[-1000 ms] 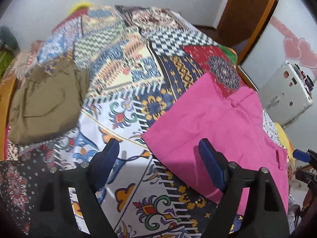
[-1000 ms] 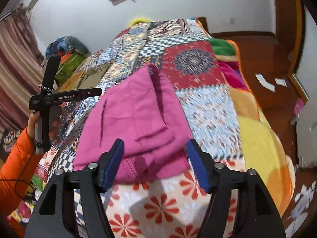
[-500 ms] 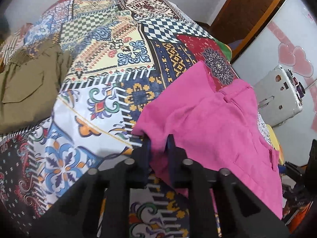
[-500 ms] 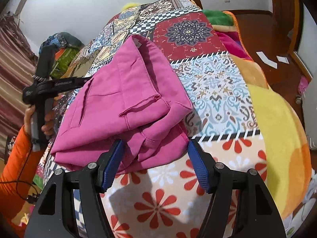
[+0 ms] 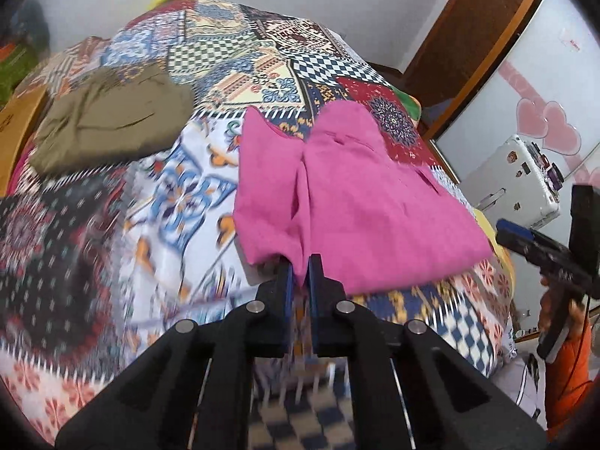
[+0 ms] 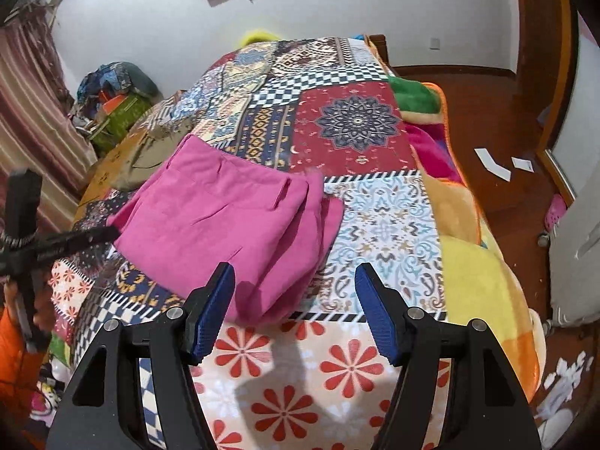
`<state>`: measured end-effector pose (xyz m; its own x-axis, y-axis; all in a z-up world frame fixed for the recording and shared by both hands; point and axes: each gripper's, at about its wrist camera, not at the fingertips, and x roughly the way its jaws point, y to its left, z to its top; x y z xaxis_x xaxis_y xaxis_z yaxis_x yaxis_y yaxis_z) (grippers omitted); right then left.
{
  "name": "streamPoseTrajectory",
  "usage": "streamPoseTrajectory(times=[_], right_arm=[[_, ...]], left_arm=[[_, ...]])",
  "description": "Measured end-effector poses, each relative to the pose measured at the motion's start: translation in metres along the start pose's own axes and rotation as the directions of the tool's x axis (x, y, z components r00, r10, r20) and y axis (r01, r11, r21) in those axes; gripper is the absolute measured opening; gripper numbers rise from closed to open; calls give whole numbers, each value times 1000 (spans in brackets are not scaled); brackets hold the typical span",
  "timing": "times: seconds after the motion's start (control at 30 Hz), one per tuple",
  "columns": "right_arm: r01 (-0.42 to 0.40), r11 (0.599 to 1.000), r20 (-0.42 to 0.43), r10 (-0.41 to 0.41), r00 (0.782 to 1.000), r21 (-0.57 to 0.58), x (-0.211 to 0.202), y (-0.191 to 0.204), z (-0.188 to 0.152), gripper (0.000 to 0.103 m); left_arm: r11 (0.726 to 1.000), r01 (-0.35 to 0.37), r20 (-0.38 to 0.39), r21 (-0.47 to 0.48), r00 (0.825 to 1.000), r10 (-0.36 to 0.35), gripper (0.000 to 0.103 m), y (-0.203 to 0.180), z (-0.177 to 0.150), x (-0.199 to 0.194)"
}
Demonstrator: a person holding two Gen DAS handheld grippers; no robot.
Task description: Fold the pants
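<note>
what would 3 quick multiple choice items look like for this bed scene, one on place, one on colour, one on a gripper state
1. Where do the olive pants lie?
A. on the floor
B. on the quilt, apart from the pink pants
C. on top of the pink pants

2. What colour are the gripper pads?
A. blue
B. red
C. white

3. What is the left gripper doing?
A. standing open
B. shut on nothing
C. shut on the pink pants

Key: 1 B, bare quilt shows between them; 2 A, blue ribbed pads; 3 C, pink cloth pinched between the jaws.

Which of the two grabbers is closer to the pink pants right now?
Left. The left gripper is pinching the pink pants' edge; the right gripper hangs open at their near edge, not touching.
</note>
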<state>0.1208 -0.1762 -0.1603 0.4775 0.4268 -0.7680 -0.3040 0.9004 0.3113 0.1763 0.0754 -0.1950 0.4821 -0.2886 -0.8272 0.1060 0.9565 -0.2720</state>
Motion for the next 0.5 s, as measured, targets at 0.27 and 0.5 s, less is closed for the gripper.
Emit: streamPoseTrajectory(times=[0.27,0.5], right_arm=[[-44,997,-10,44,999,-60,8,22,2,63],[-29,997,52,33,998,-70,13,17,29,63]], left_arm=[[995,-95,-56,-44,994,92,4,17,-36,-10],[989,-149,72,14,986,147,38,7,-1,-40]])
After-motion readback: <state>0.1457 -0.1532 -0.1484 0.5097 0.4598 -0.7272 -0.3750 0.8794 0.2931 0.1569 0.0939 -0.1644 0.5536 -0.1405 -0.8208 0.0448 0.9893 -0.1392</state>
